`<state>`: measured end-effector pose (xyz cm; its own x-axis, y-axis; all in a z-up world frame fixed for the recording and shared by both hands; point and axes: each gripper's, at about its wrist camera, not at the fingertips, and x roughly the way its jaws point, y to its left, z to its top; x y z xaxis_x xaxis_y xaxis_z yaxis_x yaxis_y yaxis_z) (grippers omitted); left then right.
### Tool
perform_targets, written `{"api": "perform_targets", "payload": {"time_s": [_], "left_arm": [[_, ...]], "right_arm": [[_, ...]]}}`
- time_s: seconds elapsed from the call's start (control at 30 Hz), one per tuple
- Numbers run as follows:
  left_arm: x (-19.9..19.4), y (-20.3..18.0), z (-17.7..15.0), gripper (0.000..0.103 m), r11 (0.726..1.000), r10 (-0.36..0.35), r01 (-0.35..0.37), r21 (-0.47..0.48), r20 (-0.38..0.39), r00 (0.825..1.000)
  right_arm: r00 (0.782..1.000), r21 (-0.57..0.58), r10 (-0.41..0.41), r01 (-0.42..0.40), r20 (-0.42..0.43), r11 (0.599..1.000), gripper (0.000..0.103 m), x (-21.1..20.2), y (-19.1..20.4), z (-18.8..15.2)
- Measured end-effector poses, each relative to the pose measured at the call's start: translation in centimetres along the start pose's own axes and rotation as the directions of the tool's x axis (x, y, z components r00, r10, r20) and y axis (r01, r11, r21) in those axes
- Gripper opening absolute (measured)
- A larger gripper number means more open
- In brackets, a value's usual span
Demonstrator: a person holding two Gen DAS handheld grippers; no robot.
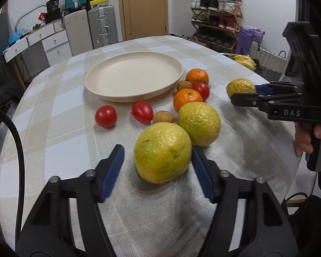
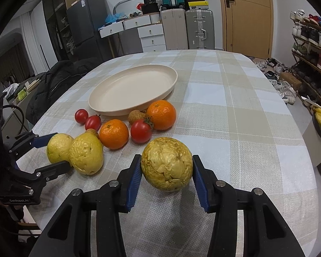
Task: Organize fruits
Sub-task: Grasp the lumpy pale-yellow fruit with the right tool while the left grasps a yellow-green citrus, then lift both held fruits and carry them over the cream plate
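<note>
Wrinkled round yellow fruit (image 2: pixel 167 164), no clear long axis, pinched between right gripper (image 2: pixel 167 171) ribbed blue fingers (image 2: pixel 134 180) near the checked-cloth surface (image 2: pixel 235 117), left gripper (image 1: pixel 158 160) fingers spread around a smoother dimpled yellow fruit (image 1: pixel 163 152), smooth round cream plate (image 1: pixel 134 76) farther back.

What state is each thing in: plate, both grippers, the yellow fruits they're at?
plate: empty, upright on the table
left gripper: open, fingers either side of the smooth yellow fruit, which rests on the cloth
right gripper: shut on the wrinkled yellow fruit
door: closed
</note>
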<state>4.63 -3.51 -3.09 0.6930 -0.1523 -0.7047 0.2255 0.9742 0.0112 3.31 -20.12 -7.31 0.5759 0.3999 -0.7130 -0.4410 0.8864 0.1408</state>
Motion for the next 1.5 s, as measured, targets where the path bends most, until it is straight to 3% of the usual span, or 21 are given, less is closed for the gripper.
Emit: {"api": "perform_targets", "payload": {"time_s": [0.17,0.77,1.27,1.5], "left_arm": [[-0.2,-0.4,-0.2,0.052,0.999,-0.004,0.003,0.032,0.011,1.000],[-2.3,1.5,-0.2,0.052,0.995,0.035,-0.026,-0.100,0.095,0.995],[-3.0,2.4,2.1,0.052,0.989,0.055,-0.032,-0.141,0.165,0.985],[-2.3,3.1,3.9,0.052,0.985,0.070,-0.038,-0.170,0.187,0.980]], "right_arm": [[1.000,-0.003,0.000,0.000,0.001,1.000,0.047,0.0,0.0,0.0],[0.998,-0.031,0.038,-0.036,0.047,0.999,0.047,-0.6,0.5,-0.3],[0.993,-0.053,0.080,-0.075,0.084,0.996,0.047,-1.4,2.3,1.7],[0.988,-0.011,0.122,-0.121,0.100,0.993,0.047,-1.2,2.4,3.5]]}}
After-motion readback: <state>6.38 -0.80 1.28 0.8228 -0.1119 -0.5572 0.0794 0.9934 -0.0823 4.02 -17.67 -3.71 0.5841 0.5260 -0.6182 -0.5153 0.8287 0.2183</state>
